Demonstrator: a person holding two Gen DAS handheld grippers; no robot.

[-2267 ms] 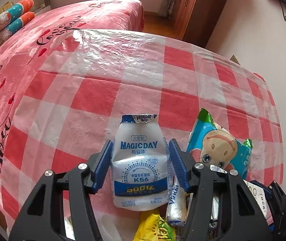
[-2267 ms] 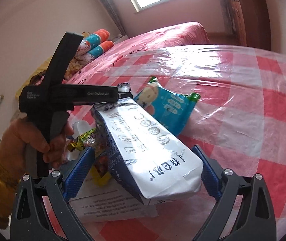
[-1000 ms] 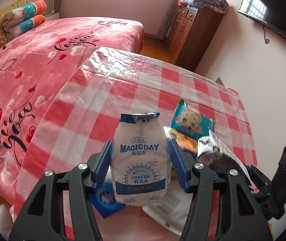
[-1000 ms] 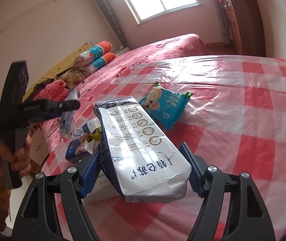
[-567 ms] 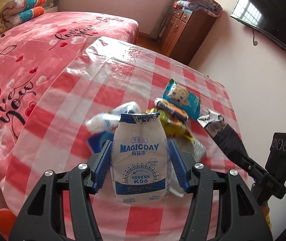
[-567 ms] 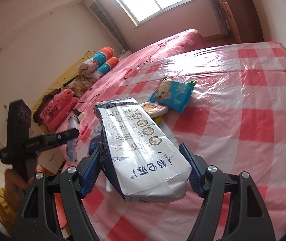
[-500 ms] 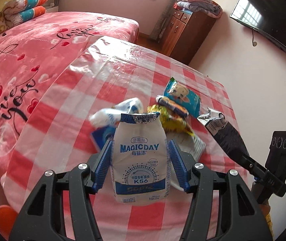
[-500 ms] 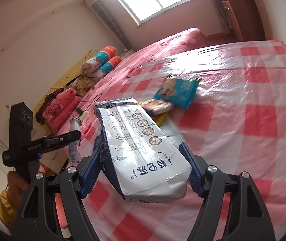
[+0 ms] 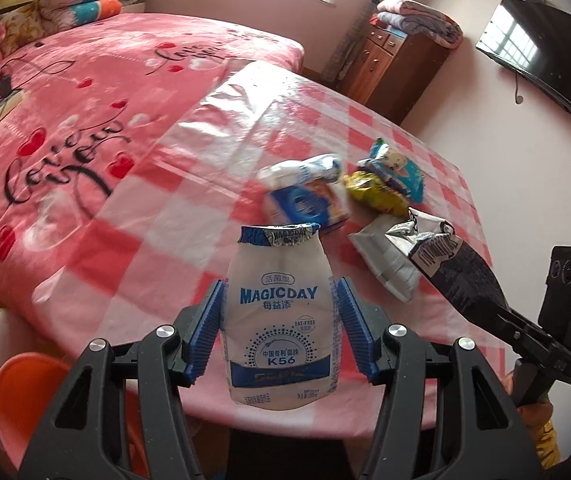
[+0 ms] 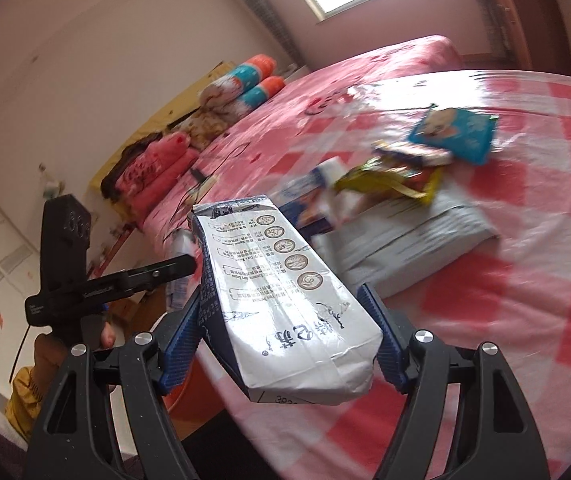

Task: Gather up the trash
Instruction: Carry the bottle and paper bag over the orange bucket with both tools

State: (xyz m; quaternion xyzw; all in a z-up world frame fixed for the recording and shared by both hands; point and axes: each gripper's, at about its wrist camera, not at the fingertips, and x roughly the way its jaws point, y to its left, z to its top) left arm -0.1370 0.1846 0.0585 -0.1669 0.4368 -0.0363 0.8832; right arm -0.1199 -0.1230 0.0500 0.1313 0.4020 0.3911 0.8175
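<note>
A white MAGICDAY drink pouch (image 9: 281, 264) stands upright between blue pads, with my left gripper (image 9: 280, 312) shut on it above the near edge of the red-checked table (image 9: 189, 216). My right gripper (image 10: 285, 312) is shut on a silver and navy foil bag (image 10: 277, 264). The left wrist view shows that bag (image 9: 445, 256) at the right. On the table lie a blue cartoon packet (image 9: 399, 168), a yellow wrapper (image 9: 373, 196), a blue and white box (image 9: 305, 204) and a flat grey mailer (image 9: 385, 256).
An orange bin (image 9: 33, 384) with a white liner stands on the floor at the lower left, beside the table edge. A pink bed (image 9: 65, 92) runs along the table's far side. A wooden cabinet (image 9: 397, 68) and a wall TV (image 9: 545, 64) are at the back right.
Both grippers have drawn back from the trash pile toward the table's near edge, each still holding its item. The orange bin has come into the left wrist view.
</note>
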